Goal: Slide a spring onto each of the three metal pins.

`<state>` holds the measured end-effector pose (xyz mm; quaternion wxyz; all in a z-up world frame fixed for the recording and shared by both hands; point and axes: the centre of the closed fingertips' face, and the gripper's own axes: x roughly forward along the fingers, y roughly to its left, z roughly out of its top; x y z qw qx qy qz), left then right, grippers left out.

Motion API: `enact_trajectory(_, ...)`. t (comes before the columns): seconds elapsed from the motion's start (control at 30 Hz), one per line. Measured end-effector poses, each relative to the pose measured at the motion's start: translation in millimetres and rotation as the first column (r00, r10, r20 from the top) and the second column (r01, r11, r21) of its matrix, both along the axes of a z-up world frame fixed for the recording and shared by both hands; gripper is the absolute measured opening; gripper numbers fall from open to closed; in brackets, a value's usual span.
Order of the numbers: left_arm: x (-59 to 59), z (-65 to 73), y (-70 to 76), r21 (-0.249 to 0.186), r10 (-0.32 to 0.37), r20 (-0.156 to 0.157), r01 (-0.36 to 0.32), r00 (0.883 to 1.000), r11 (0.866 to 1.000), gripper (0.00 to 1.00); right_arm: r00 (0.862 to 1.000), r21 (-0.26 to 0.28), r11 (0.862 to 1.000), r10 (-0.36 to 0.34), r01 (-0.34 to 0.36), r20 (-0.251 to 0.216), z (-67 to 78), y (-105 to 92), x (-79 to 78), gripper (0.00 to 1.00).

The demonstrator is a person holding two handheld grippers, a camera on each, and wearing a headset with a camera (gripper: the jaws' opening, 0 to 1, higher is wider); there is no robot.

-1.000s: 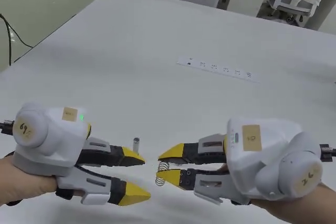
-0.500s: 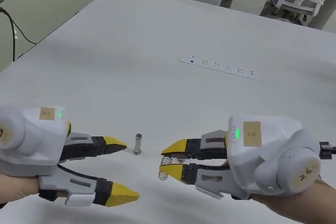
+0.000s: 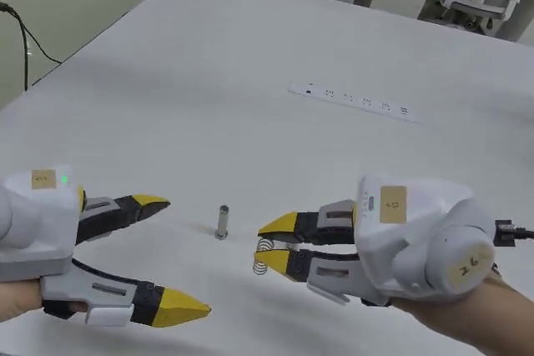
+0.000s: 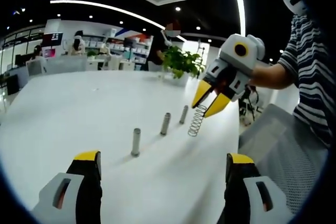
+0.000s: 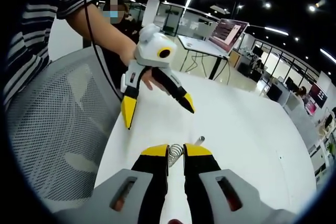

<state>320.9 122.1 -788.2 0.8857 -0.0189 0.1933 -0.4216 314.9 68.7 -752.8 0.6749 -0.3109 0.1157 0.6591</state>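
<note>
Two yellow-tipped tools face each other over the white bench (image 3: 209,81), near its front edge, in the head view. The left hand-held gripper (image 3: 169,256) has its jaws spread wide and holds nothing. The right hand-held gripper (image 3: 271,243) is almost closed, pinching a small coiled steel spring (image 3: 262,256). One short upright grey metal pin (image 3: 222,222) stands between them, touching neither. A long white power strip (image 3: 355,102) lies toward the far edge.

In the left gripper view, a row of three pins (image 4: 166,123) stands on the bench. The spring hangs from the right hand-held gripper just beside the farthest pin; whether its lower end touches the bench I cannot tell.

In the right gripper view, the spring sits clamped between the yellow tips, with a pin just beyond.
</note>
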Motion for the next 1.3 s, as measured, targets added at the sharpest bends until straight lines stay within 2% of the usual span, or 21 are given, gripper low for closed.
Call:
enact_trajectory(0.33,1.3,0.2,4.7,-0.005,0.023,0.002,-0.023,1.0,1.0,0.98,1.0,0.001,1.0,-0.003,0.003,0.008,-9.5,10.2,7.3,0.07)
enact_trajectory(0.4,1.3,-0.6,5.6,-0.006,0.026,-0.002,-0.026,1.0,1.0,0.98,1.0,0.005,1.0,-0.011,0.011,-0.02,-13.6,12.7,9.2,0.07)
enact_trajectory(0.63,-1.5,-1.2,6.1,-0.008,0.026,-0.009,-0.026,1.0,1.0,0.98,1.0,-0.001,1.0,-0.012,0.012,-0.009,-17.2,21.8,19.1,0.07)
enact_trajectory(0.8,-0.8,-0.6,7.9,-0.01,0.033,-0.006,-0.033,0.999,0.999,0.98,1.0,0.009,1.0,-0.024,0.024,0.017,-10.8,28.9,33.5,0.08)
enact_trajectory(0.97,0.5,1.8,7.8,-0.011,0.033,0.002,-0.033,0.999,0.999,0.98,0.997,0.065,0.995,-0.076,0.075,0.015,2.6,39.0,50.2,0.08)
enact_trajectory(1.3,1.3,3.0,5.7,-0.008,0.022,0.004,-0.022,1.0,1.0,0.98,0.992,0.096,0.988,-0.123,0.123,-0.003,6.3,53.6,69.0,0.08)
